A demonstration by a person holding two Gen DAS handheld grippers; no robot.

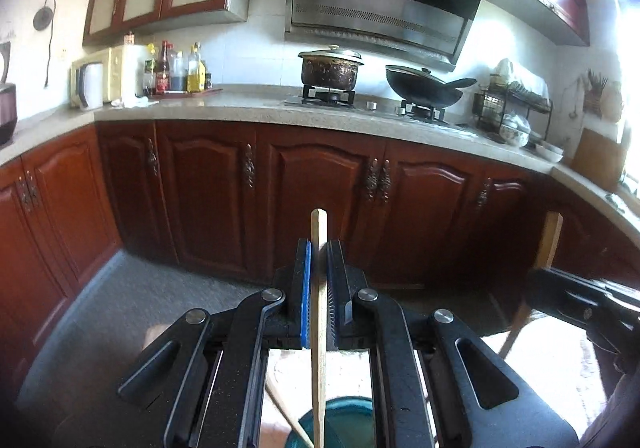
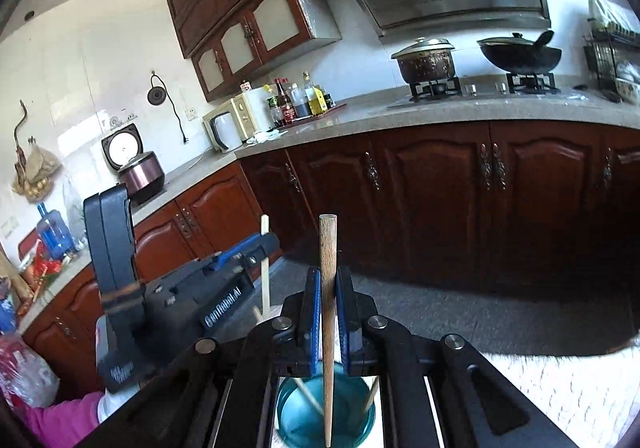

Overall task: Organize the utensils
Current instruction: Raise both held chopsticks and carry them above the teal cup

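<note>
My left gripper point(image 1: 319, 248) is shut on a pale wooden chopstick point(image 1: 319, 288) that stands upright, its lower end over a teal cup point(image 1: 344, 424). My right gripper point(image 2: 328, 274) is shut on a darker, thicker wooden stick point(image 2: 329, 312), upright, its lower end reaching down into the teal cup point(image 2: 326, 416). Two thin sticks point(image 2: 310, 396) lean inside the cup. The left gripper point(image 2: 264, 242) with its pale chopstick point(image 2: 265, 268) shows at left in the right wrist view. The right gripper's body point(image 1: 580, 300) and its stick point(image 1: 548, 240) show at right in the left wrist view.
A white cloth-covered surface point(image 2: 560, 380) lies under the cup. Red-brown cabinets point(image 1: 320, 187) and a stone counter point(image 1: 260, 107) stand ahead, with a pot point(image 1: 330, 67), a wok point(image 1: 424, 87), bottles point(image 1: 176, 67) and a dish rack point(image 1: 512, 107). Grey floor point(image 1: 140, 300) lies between.
</note>
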